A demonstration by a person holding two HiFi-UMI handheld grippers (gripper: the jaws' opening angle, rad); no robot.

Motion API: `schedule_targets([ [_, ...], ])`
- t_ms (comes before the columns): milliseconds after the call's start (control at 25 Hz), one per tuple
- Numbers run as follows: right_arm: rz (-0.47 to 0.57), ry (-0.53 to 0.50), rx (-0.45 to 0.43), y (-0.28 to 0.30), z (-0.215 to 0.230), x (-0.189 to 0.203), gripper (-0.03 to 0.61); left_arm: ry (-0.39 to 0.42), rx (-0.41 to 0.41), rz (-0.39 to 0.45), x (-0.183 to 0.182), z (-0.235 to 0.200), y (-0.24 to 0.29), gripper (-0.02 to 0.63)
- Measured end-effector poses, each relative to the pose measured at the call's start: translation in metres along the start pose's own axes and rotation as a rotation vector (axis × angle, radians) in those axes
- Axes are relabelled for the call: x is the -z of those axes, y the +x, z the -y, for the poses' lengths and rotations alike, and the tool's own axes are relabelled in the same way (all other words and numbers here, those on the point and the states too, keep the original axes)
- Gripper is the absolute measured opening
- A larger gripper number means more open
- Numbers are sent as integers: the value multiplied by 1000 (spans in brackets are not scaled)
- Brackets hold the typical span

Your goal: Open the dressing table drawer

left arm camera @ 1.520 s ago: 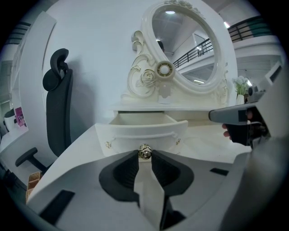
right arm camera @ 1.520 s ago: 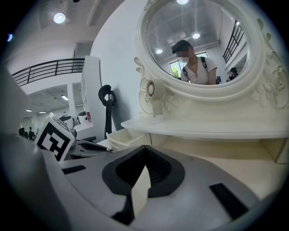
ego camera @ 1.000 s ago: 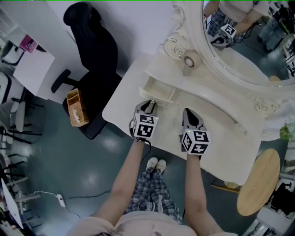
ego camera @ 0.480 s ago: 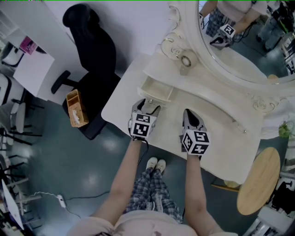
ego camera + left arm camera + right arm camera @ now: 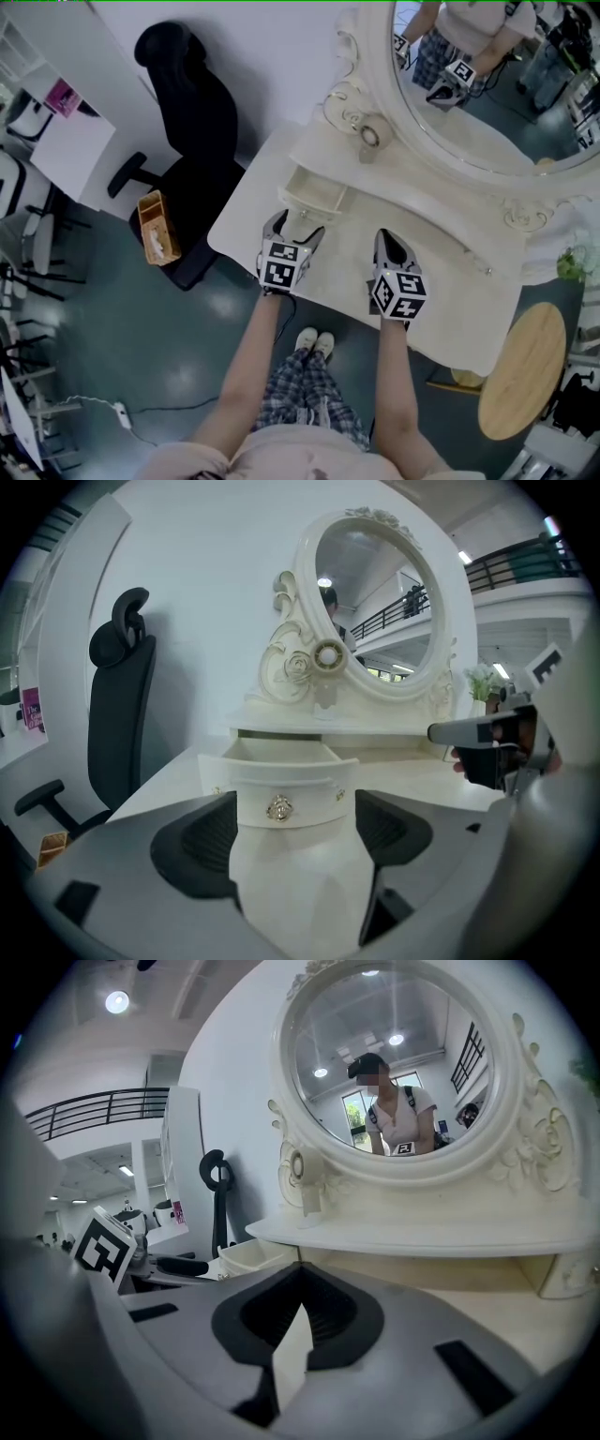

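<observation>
So the drawer (image 5: 312,195) sits pulled out at the table's (image 5: 450,281) far left, the left gripper (image 5: 298,223) has just been opening its jaws wide with the knob (image 5: 279,808) untouched between them, the right gripper (image 5: 387,239) is closed and empty, and a forward nudge could shove it back in.

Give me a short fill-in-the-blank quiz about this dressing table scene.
1. The drawer of the dressing table stands ___ rather than closed.
2. The small knob on the drawer's front is ___ in colour.
3. The right claw has its jaws ___, with nothing between them.
4. The office chair beside the table is ___ in colour.

Missing words: open; gold; shut; black.
</observation>
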State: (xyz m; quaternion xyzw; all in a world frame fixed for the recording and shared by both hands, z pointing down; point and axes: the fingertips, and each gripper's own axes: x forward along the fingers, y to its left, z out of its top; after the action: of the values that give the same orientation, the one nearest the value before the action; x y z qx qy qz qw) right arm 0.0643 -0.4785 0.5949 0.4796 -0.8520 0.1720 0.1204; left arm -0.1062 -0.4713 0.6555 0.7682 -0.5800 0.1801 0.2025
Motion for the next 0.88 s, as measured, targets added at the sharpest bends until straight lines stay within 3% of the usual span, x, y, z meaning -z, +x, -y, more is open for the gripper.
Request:
schedule_targets([
  [320, 82, 17, 88, -59, 22, -30, 14, 4, 10, 120, -52, 23, -46, 377],
  [480, 145, 12, 154, -101, 43, -51, 14, 8, 67, 166, -78, 49, -65, 370],
  [880, 253, 60, 318, -205, 76, -65, 14, 47, 138, 248, -116, 94, -112, 131],
])
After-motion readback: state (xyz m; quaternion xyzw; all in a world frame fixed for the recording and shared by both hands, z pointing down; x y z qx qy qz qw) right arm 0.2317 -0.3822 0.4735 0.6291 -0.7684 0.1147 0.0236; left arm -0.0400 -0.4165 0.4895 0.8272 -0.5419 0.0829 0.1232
